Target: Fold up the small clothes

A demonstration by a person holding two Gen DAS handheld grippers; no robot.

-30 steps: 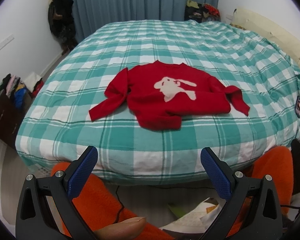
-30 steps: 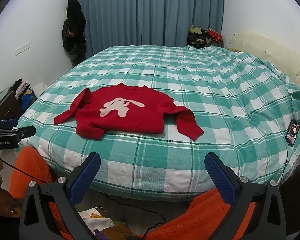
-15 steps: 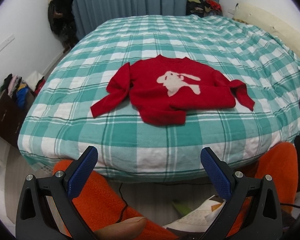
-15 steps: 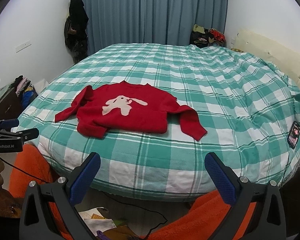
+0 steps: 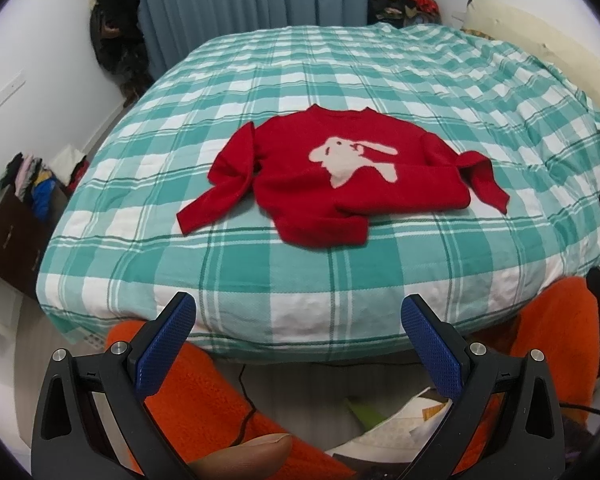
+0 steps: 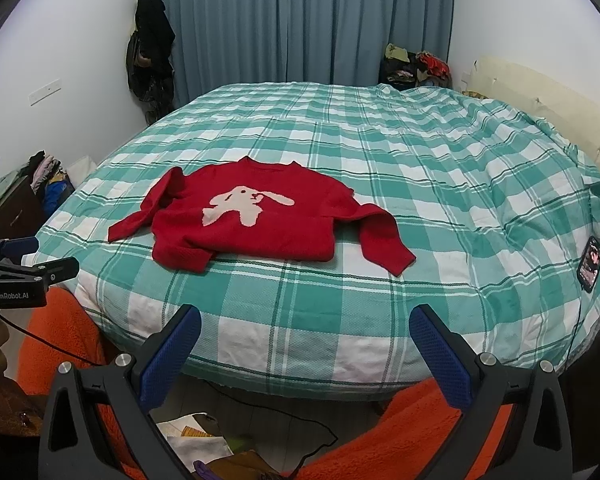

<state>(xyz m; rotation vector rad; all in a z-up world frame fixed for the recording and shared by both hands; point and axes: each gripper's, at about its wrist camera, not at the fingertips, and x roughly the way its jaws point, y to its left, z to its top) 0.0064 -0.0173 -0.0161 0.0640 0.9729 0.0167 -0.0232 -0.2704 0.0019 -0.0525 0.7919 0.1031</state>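
Sweater: we see a small red knitted sweater with a cream rabbit on the chest [image 5: 332, 184] lying flat on the bed, near the front edge, neckline away from us.
Sleeves: one stretches out to the left; the other bends back at the right, its cuff toward the front edge. The hem's left corner is bunched.
Bed: a green-and-white checked bedspread [image 6: 440, 168] covers it; a dark phone [image 6: 591, 263] lies at its right edge.
Left tongs [image 5: 298, 348]: our blue-padded fingers are spread wide and empty, held off the front edge of the bed — well short of the sweater.
Right tongs [image 6: 306, 354]: likewise released, grasping nothing, apart from the sweater.
Below: orange fleece trousers [image 5: 204, 396] and papers on the floor [image 6: 196, 438].
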